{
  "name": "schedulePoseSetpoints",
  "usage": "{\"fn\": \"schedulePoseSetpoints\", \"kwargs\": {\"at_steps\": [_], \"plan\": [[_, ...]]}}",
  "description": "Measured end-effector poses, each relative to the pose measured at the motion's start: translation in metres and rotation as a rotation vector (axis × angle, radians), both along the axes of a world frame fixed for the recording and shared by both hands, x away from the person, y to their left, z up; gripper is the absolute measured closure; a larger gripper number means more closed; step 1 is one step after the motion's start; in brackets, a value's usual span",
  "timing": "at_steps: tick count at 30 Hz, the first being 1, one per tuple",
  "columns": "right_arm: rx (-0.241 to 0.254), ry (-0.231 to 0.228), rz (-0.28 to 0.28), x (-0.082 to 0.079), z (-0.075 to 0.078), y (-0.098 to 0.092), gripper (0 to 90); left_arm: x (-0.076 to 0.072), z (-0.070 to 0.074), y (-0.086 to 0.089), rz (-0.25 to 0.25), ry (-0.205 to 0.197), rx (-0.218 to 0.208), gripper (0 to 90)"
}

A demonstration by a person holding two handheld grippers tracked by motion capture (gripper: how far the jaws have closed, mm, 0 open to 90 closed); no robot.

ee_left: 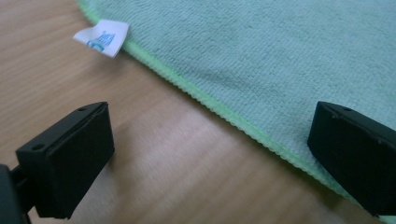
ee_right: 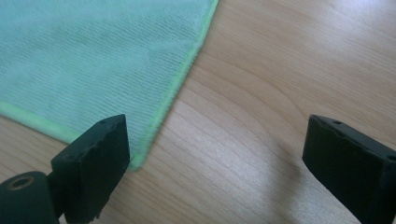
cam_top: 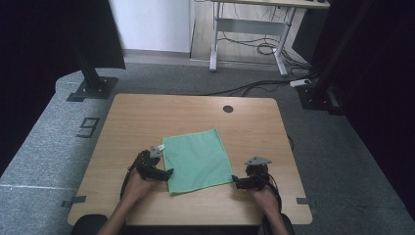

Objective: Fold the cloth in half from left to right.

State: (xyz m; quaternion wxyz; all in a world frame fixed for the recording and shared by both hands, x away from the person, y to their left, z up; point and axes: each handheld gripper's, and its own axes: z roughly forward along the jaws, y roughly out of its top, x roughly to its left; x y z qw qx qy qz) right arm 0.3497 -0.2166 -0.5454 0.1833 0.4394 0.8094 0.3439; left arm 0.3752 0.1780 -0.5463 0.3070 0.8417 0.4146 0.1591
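Observation:
A green microfibre cloth lies flat on the wooden table, a white label at its far left corner. My left gripper rests at the cloth's left edge, open; in the left gripper view the cloth's hem runs between the spread jaws, with the label beyond. My right gripper sits at the cloth's near right corner, open; in the right gripper view that corner lies by the left jaw, and bare wood shows between the jaws. Neither gripper holds anything.
A round cable hole sits near the table's far edge. Beyond the table stand a white desk frame with cables on the floor and black stand bases at left and right. A person's forearms enter from the bottom.

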Motion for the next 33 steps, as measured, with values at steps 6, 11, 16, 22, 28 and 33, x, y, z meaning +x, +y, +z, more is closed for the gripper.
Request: {"fn": "schedulePoseSetpoints", "kwargs": {"at_steps": [6, 11, 16, 22, 28, 33], "plan": [[0.004, -0.002, 0.013, 0.001, -0.001, 0.006, 7.4, -0.009, 0.001, -0.002, -0.008, 0.011, 0.004, 0.3], [-0.016, 0.016, 0.009, 0.004, -0.005, 0.007, 7.2, -0.009, 0.005, 0.0, -0.029, -0.004, 0.024, 0.3], [-0.008, 0.025, -0.001, 0.006, -0.006, 0.003, 7.0, 0.005, 0.017, 0.013, 0.005, -0.029, -0.008, 0.2], [-0.002, 0.031, -0.003, 0.007, -0.006, 0.001, 6.5, 0.036, 0.027, 0.03, 0.065, -0.054, -0.053, 2.3], [0.0, 0.03, -0.002, 0.007, -0.007, 0.0, 6.4, 0.062, 0.03, 0.035, 0.089, -0.062, -0.063, 4.6], [0.001, 0.028, 0.0, 0.007, -0.007, 0.0, 6.4, 0.078, 0.027, 0.038, 0.117, -0.053, -0.071, 4.7]]}}
